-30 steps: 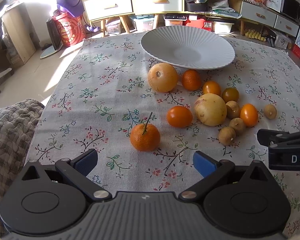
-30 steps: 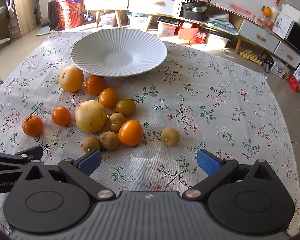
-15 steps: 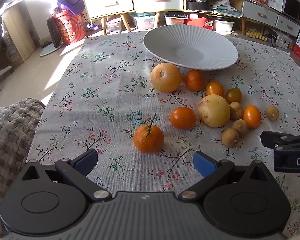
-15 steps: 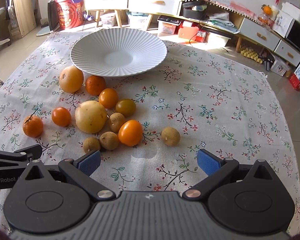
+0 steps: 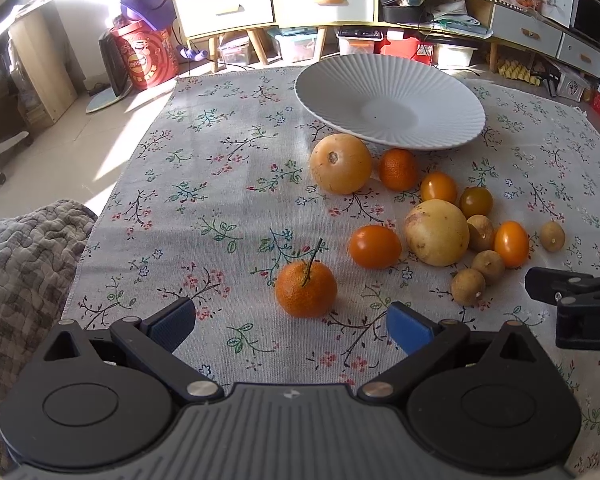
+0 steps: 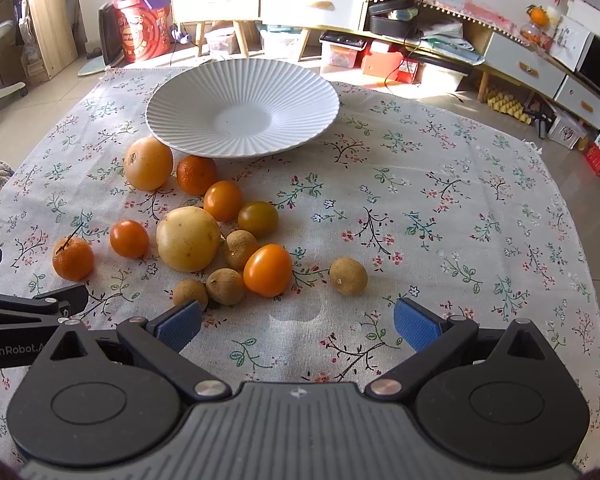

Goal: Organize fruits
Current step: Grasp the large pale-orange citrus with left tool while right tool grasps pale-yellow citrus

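The left tongs are held wide open, nothing gripped and nothing touched; the stemmed mandarin lies just ahead of the gap between the blue pads, resting on the flowered cloth of the desk. The right tongs are likewise spread wide and empty, hovering above a bare patch of cloth. Just beside their left pad a small brown longan is found.

The white ribbed plate stands empty at the far side of the desk. Against its near rim a pale orange and a dark mandarin are seen. Nearer than the plate, a cluster is formed by a large yellow fruit, several orange tomatoes and more longans, mostly touching one another. One longan lies apart, to the right of the cluster. Another tomato sits between the yellow fruit and the stemmed mandarin. No fruit is blocked from the plate except by its neighbours. A grey quilted blanket lies off the desk's left edge.
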A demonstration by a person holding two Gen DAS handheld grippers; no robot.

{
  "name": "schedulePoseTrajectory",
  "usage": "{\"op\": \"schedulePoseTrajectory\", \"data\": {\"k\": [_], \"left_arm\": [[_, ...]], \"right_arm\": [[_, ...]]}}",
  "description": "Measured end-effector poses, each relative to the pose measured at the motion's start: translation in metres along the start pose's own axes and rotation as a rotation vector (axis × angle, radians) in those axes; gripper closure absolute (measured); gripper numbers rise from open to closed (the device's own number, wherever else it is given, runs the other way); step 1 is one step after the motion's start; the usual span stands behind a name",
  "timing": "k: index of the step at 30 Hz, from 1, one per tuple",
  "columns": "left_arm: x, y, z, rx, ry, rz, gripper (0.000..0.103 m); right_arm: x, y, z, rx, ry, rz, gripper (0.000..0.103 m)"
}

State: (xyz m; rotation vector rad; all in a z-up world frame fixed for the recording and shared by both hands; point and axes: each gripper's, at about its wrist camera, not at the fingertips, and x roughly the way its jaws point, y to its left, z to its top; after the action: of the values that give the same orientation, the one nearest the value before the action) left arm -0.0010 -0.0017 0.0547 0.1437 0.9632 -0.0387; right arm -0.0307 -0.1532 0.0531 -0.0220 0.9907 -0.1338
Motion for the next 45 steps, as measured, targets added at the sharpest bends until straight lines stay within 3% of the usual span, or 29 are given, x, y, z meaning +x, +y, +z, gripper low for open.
{"op": "schedulePoseTrajectory", "data": {"k": [8,19,26,37,43,45], "left_arm": [[-0.001,-0.004,0.011,0.041,-0.045,0.02,0.007],[0.023,0.015,0.048,0.058,0.052,-0.043,0.007],[0.039,0.022,0.065,0.081,-0.005,-0.032,0.007],[0.067,0.028,0.067,0.035,-0.091,-0.231,0.012],[0.076,0.022,0.066,0.066,-0.161,-0.288,0.019],[0.079,0.019,0.065,0.077,-0.167,-0.294,0.021]], "right_arm": [[0.0,-0.008,0.008,0.036,-0.019,0.053,0.0],[0.004,-0.005,0.015,0.006,-0.063,0.199,0.001],[0.014,-0.001,0.018,-0.002,-0.086,0.313,0.001],[0.028,0.01,0.022,-0.057,-0.12,0.394,0.021],[0.034,0.013,0.022,-0.066,-0.108,0.402,0.038],[0.033,0.014,0.022,-0.076,-0.115,0.392,0.04]]}}
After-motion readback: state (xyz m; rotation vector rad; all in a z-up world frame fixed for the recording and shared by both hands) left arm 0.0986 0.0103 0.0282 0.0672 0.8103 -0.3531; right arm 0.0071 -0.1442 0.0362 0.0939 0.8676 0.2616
